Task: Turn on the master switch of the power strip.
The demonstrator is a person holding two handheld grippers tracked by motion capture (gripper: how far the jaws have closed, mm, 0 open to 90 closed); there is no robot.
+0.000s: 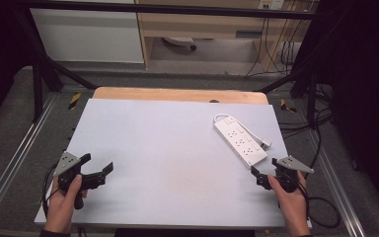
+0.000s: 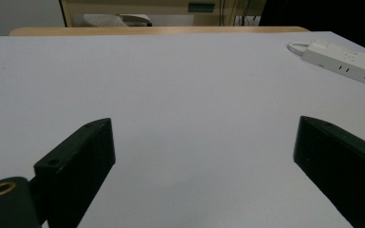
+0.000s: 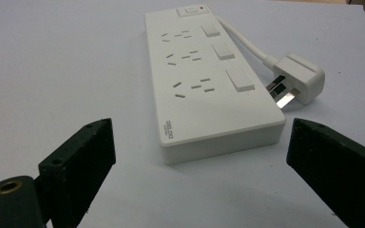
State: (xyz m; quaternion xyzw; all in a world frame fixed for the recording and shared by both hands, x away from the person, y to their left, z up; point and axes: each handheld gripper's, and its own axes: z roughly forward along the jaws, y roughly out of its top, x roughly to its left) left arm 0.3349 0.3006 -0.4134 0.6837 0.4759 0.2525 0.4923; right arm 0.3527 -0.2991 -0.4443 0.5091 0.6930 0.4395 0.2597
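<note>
A lab: black frame [image 1: 39,64] rig, trailing cables [image 1: 276,49].

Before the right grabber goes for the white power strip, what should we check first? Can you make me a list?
1. Right gripper fingers apart, nothing between them: ok.
2. Power strip lying flat on the table, its near end facing the right gripper: ok.
3. Plug and cord beside the strip, clear of the near end: ok.
4. Strip fits between the open fingers: cannot tell; it looks about as wide as the gap.
5. Left gripper open, far from the strip, out of the way: ok.
6. Strip's switch on or off: cannot tell.
</note>
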